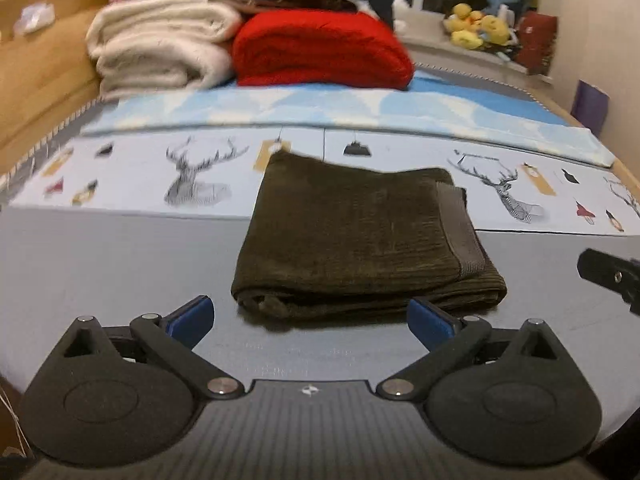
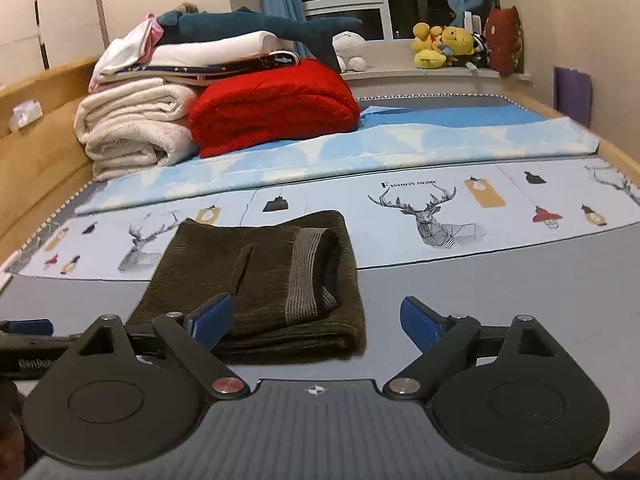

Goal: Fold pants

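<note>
The dark olive corduroy pants point(image 1: 360, 236) lie folded into a compact rectangle on the bed, with a grey ribbed waistband along the right side. They also show in the right wrist view point(image 2: 260, 280). My left gripper point(image 1: 312, 320) is open and empty, just in front of the pants' near folded edge. My right gripper point(image 2: 316, 320) is open and empty, near the pants' front right corner; its left blue pad point(image 2: 210, 320) overlaps the pants' near edge in view. The right gripper's tip shows at the left wrist view's right edge point(image 1: 608, 276).
The bed sheet point(image 2: 480, 300) is grey with a deer-print band. A blue-white blanket point(image 2: 360, 152) lies beyond. Folded cream blankets point(image 1: 160, 44) and a red blanket point(image 1: 320, 48) are stacked at the back left by the wooden bed rail point(image 1: 36, 80). Plush toys point(image 2: 444, 46) sit on the windowsill.
</note>
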`<action>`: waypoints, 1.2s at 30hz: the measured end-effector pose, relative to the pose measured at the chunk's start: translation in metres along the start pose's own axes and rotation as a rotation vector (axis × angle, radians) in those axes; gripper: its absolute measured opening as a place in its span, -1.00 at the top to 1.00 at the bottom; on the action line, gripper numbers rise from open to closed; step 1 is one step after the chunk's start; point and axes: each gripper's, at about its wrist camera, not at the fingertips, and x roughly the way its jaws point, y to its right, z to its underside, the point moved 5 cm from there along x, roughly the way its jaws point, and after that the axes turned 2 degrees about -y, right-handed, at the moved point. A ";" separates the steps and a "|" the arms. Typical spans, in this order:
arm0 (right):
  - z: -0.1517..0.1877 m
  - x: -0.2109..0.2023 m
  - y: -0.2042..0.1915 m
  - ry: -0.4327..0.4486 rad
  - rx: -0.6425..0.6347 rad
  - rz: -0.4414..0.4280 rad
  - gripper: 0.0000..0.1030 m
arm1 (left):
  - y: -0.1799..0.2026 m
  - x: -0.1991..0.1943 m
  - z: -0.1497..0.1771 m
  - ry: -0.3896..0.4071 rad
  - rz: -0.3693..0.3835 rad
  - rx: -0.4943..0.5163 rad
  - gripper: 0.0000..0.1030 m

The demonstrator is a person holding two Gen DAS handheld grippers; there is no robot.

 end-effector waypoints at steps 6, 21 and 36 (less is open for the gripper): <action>0.006 0.006 -0.008 -0.029 -0.039 0.017 -0.77 | -0.008 0.008 0.001 -0.025 -0.027 -0.013 -0.99; 0.011 0.018 -0.022 -0.059 -0.153 0.053 -0.78 | -0.006 0.019 0.002 -0.029 -0.018 0.015 -0.99; 0.012 0.019 -0.022 -0.067 -0.158 0.041 -0.78 | -0.005 0.022 0.001 -0.027 -0.016 0.019 -0.99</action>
